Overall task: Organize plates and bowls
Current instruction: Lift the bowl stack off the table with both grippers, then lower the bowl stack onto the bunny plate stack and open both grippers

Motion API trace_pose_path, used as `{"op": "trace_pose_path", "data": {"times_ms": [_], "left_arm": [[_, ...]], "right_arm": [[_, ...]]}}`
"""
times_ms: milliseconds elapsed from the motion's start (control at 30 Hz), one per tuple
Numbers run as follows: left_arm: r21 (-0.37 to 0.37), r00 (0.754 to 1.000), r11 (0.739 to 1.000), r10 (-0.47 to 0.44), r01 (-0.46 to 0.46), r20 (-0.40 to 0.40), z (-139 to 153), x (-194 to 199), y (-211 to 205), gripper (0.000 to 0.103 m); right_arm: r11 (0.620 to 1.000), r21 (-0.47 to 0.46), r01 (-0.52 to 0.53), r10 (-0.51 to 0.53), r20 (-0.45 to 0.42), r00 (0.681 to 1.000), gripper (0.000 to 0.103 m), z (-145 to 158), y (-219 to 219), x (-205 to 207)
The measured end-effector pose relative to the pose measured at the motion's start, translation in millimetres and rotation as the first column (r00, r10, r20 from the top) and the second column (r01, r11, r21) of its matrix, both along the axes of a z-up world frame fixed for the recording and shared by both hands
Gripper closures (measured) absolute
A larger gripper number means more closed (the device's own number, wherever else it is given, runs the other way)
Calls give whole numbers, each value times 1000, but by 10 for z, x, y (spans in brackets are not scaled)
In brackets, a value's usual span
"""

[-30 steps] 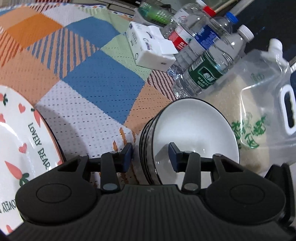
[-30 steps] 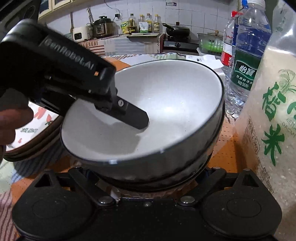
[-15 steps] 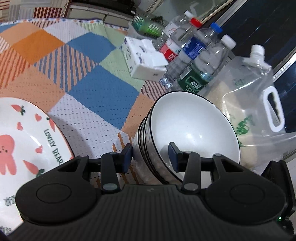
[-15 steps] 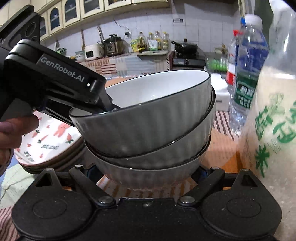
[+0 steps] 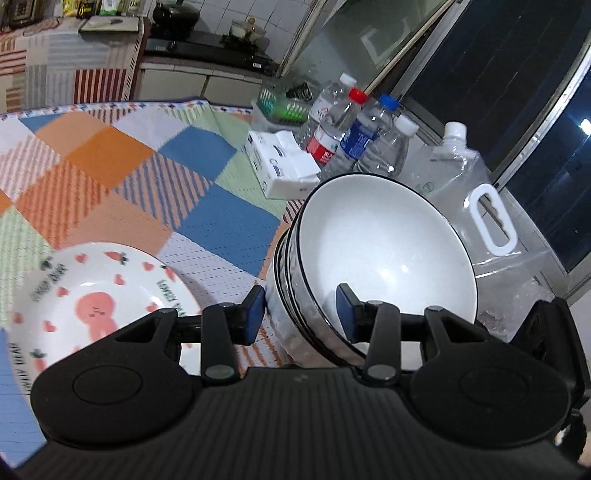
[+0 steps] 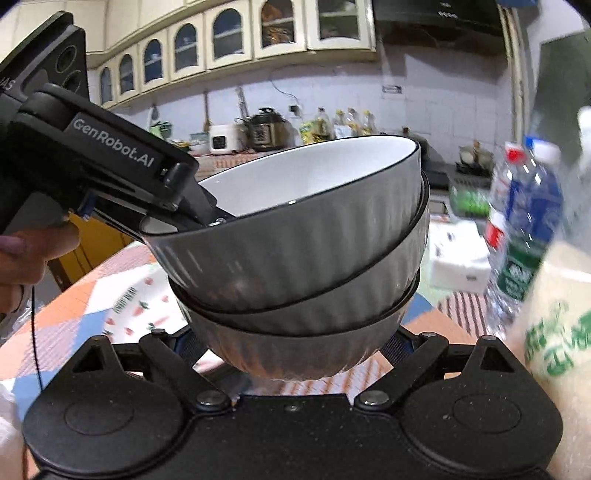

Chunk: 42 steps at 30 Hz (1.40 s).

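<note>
Since second ago, bowls (image 5: 384,258) lifted off tabletop (image 5: 122,177), whole stack tilted. Plate (image 5: 92,299) left of bowls, flat on tabletop. Left claw (image 5: 301,314) pinches rims: one finger outside wall, one inside, likely to carry stack as unit. Right claw (image 6: 291,350) spread, cradling bottom bowl from below as support. Bottles (image 5: 354,140), rice bag (image 5: 491,236) behind, right of bowls.

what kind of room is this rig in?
Almost certainly a home kitchen: arched wall cabinets above a tiled wall, a pressure cooker on the counter, and a stove behind the table with the checked tablecloth.
</note>
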<state>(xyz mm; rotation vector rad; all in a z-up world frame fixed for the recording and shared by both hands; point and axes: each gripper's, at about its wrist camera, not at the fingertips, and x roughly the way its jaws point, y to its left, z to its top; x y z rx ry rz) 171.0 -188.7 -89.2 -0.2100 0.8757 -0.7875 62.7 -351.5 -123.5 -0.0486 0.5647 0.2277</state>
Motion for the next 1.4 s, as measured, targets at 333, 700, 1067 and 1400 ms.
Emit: {"op": "trace_pose_path", "data": {"times_ms": [333, 700, 1067, 1400], "left_arm": [[24, 997, 998, 60, -61, 39, 265, -139, 553, 63], [78, 992, 988, 129, -130, 13, 36, -64, 1115, 63], [116, 980, 975, 197, -191, -39, -517, 292, 1222, 63], [167, 978, 968, 200, -188, -59, -763, 460, 1140, 63]], "right_arm": [[996, -6, -92, 92, 26, 995, 7, 200, 452, 65], [976, 25, -216, 216, 10, 976, 7, -38, 872, 284], [970, 23, -241, 242, -81, 967, 7, -484, 1047, 667], [963, -56, -264, 254, -144, 956, 8, -695, 1122, 839]]}}
